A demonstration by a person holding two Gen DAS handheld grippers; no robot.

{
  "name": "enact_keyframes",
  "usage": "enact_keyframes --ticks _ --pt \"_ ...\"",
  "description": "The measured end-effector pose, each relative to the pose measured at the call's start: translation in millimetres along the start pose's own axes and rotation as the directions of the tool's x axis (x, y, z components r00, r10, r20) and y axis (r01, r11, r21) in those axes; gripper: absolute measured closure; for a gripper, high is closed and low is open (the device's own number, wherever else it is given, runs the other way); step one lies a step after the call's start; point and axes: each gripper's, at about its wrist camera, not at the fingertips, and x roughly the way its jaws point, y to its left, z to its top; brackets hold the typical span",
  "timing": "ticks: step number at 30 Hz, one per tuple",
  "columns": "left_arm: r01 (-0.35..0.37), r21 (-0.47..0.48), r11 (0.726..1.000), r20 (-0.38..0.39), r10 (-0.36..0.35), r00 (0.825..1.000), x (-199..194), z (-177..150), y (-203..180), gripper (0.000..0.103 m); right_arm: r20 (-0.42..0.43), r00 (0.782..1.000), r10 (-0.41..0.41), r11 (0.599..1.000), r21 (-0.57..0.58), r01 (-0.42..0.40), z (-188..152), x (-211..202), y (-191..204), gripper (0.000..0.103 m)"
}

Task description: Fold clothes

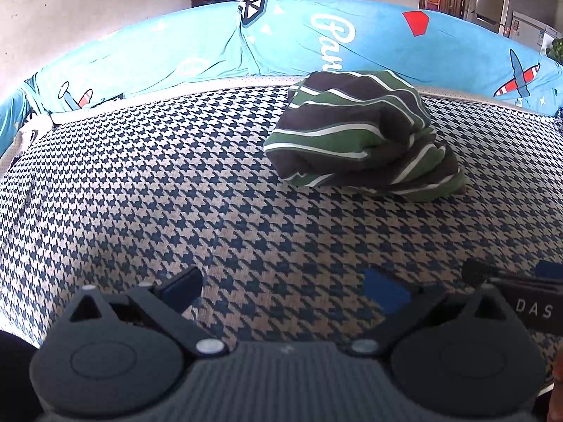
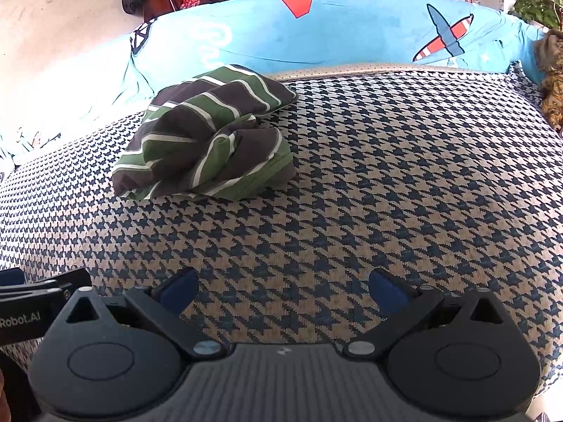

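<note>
We found the bundled garment (image 1: pixel 362 133) lying on the seat cover (image 1: pixel 176 183), near the backrest (image 1: pixel 352 35) behind it, ahead of both grippers, left gripper (image 1: pixel 285 293) beside right gripper (image 2: pixel 283 292).

Your striped garment (image 1: pixel 362 133) shows bands of green and dark brown-grey split by thin white lines. Beneath it, the sofa seat (image 1: pixel 176 193) is navy-and-beige houndstooth. The backrest cover (image 1: pixel 352 35) is sky blue with red-and-white striped planes. Your left tongs (image 1: pixel 285 290) are black with blue pads (image 1: pixel 387 293).
</note>
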Motion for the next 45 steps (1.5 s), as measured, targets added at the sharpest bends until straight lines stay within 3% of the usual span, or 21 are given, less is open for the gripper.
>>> enact_keyframes --ticks 45 --pt "0.014 0.034 0.999 0.001 -0.015 1.000 -0.5 -3.5 -1.3 0.000 0.002 1.000 -0.001 1.000 0.002 0.001 -1.5 0.7 1.3 0.000"
